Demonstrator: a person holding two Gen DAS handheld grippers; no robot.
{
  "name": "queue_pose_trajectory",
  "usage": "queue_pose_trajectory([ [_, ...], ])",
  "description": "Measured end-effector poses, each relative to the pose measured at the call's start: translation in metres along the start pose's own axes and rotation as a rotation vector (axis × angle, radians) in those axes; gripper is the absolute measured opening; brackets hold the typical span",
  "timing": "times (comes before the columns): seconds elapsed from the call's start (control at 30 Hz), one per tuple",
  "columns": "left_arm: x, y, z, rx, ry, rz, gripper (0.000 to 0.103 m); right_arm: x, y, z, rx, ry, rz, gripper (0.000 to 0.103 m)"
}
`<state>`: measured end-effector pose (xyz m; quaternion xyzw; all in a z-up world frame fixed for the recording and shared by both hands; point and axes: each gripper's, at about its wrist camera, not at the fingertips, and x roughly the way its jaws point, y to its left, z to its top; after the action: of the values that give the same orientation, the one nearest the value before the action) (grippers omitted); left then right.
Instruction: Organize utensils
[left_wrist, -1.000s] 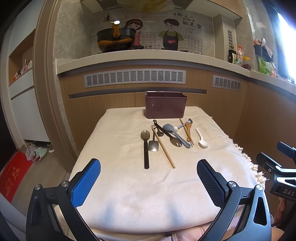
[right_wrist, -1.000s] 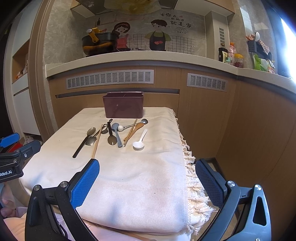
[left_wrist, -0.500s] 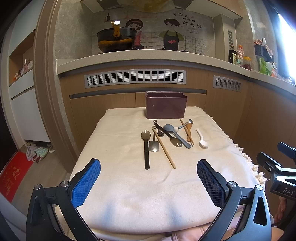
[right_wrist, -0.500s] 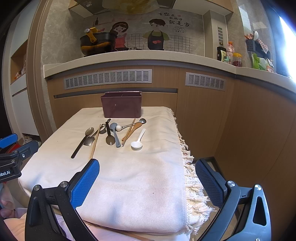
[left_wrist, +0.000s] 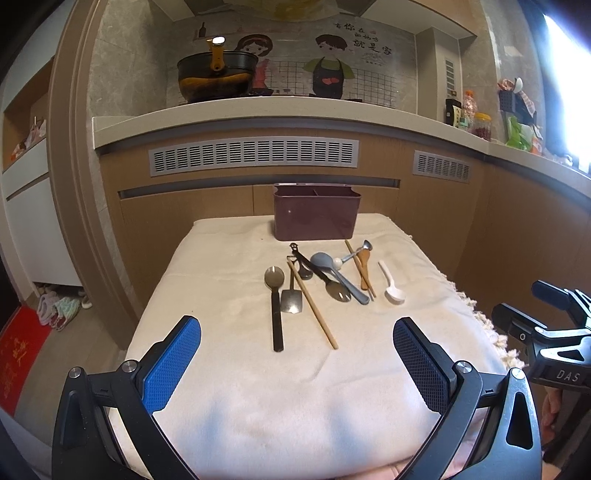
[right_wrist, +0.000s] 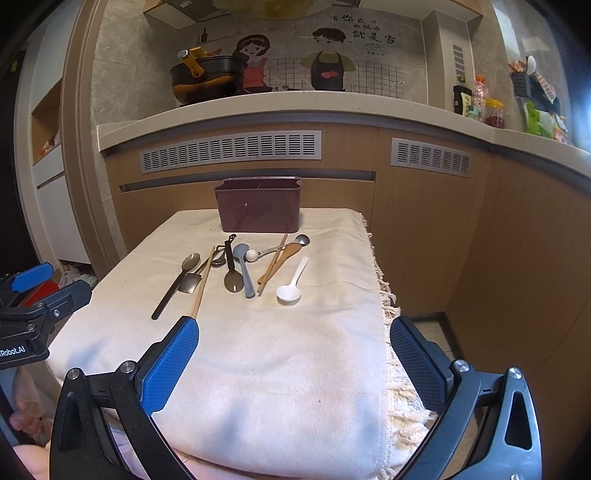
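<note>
both grippers wide open here, nothing between the fingers on either side: the left gripper (left_wrist: 296, 360) hangs over the near end of the cream cloth (left_wrist: 229, 280), blue pad and black pad spread far apart, and the right gripper (right_wrist: 294, 360) is spread just as wide over the near right corner, its black finger out past the fringed edge of the cloth. the landmark is the maroon utensil holder (left_wrist: 316, 212), standing upright at the far end of the cloth, its inside divided into compartments. every utensil lies flat on the cloth on the near side of that holder, well apart from both grippers. nearest the holder, a black bottle opener (left_wrist: 295, 251) and a small metal spoon (left_wrist: 360, 249) with a white ball on its handle. out from the holder toward the left gripper runs a black-handled spoon (left_wrist: 275, 299), bowl pointing at the holder, and beside it a small flat metal spatula (left_wrist: 292, 301). one wooden chopstick (left_wrist: 314, 306) slants across next to that spatula; the second chopstick (left_wrist: 360, 269) lies further right, touching a short wooden spoon (left_wrist: 364, 267). between the chopsticks, a grey-blue spoon (left_wrist: 338, 273) crosses a dark spoon (left_wrist: 336, 290), the two overlapping. furthest right of the holder's spread sits a white plastic spoon (left_wrist: 392, 286), alone, bowl toward the grippers.
</note>
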<state>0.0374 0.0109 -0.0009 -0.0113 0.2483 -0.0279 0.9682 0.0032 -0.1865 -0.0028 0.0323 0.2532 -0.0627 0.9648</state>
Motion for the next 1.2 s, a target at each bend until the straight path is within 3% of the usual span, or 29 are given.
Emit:
queue_pose_trajectory([
  [0.3,0.055,0.014,0.030,0.017,0.008,0.013,0.103,0.058,-0.005,0.027,-0.028,0.066,-0.024,0.103],
  [0.6,0.147,0.049,0.047,-0.064,0.193,-0.049,0.099,0.140,-0.002,0.057,-0.107,0.161,-0.018,0.103],
  [0.8,0.179,0.073,0.045,-0.070,0.257,-0.007,0.094,0.189,0.035,0.072,-0.262,0.165,0.061,0.101],
  [0.9,0.192,0.087,0.043,-0.091,0.303,-0.001,0.094,0.216,0.057,0.081,-0.319,0.190,0.139,0.084],
  [0.97,0.198,0.099,0.043,-0.119,0.322,-0.003,0.094,0.237,0.072,0.084,-0.351,0.240,0.203,0.051],
  [1.0,0.199,0.102,0.043,-0.127,0.324,-0.001,0.094,0.248,0.080,0.086,-0.363,0.272,0.235,0.046],
  [1.1,0.205,0.115,0.043,-0.156,0.329,0.019,0.094,0.276,0.097,0.087,-0.387,0.344,0.288,0.041],
  [1.2,0.211,0.127,0.039,-0.194,0.353,0.012,0.094,0.296,0.110,0.084,-0.412,0.382,0.277,0.036],
])
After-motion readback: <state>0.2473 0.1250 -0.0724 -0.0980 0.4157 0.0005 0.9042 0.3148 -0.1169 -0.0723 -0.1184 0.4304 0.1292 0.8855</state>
